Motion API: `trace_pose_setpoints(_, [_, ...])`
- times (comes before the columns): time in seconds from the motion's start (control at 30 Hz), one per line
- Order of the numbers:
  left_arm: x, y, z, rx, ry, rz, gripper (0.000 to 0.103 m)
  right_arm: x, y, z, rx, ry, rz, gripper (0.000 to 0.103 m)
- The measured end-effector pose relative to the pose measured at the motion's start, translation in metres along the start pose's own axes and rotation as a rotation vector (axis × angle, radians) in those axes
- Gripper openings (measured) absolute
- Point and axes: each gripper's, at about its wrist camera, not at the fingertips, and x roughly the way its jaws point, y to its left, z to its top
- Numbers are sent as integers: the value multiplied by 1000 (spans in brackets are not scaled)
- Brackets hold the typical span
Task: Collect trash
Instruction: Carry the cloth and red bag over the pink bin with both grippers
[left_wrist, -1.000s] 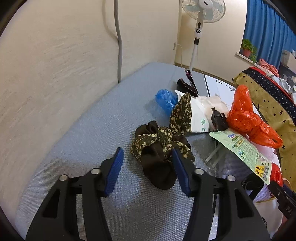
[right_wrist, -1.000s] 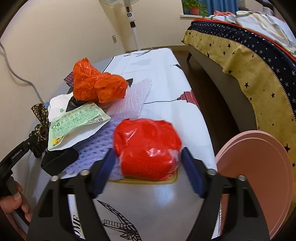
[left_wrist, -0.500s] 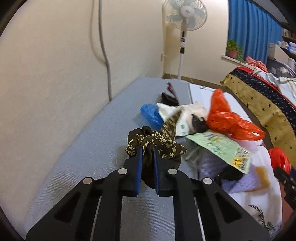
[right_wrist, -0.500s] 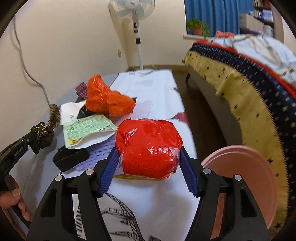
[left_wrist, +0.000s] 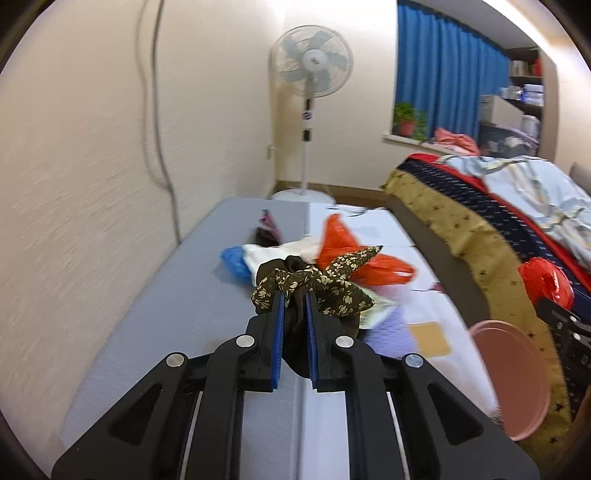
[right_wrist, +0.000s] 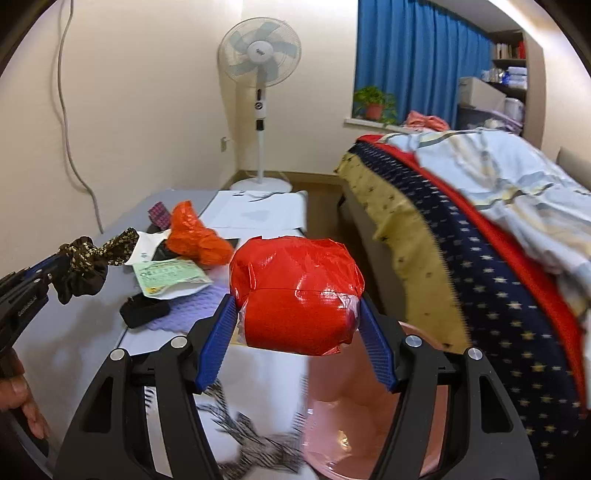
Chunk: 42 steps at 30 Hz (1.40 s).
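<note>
The right gripper (right_wrist: 297, 332) is clamped on the red bag (right_wrist: 295, 295), above the pink bin (right_wrist: 417, 435). The left gripper (left_wrist: 293, 295) pinches the scrunchie (left_wrist: 314, 286). Better center each over the bin before letting go.

The right gripper (right_wrist: 297, 325) clamps a red plastic bundle (right_wrist: 295, 291) above a pink bin (right_wrist: 369, 417), while the left gripper (right_wrist: 55, 267) pinches a floral scrunchie (right_wrist: 88, 258)
</note>
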Motion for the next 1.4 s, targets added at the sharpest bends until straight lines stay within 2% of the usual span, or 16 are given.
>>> trace_pose_setpoints(0.23, [-16,-47,-8,48,-6,-138,11,-27,-42,-8,58,-12,-101,65])
trace_pose_setpoints(0.5, [-13,-105,-19,108,4,-300,11,-36,-74,-17,122,-23,-180,65])
trace_pose_setpoints(0.67, [-4,-130,-27,111,28,-372,11,-32,-90,-22,158,-9,-212,65])
trace_pose_setpoints(1.0, [18,-167,-34,139,59,-458,11,-23,-103,-26,178,11,-240,65])
trace_pose_setpoints(1.4, [42,-196,-45,189,123,-515,11,-7,-115,-32,206,48,-254,65])
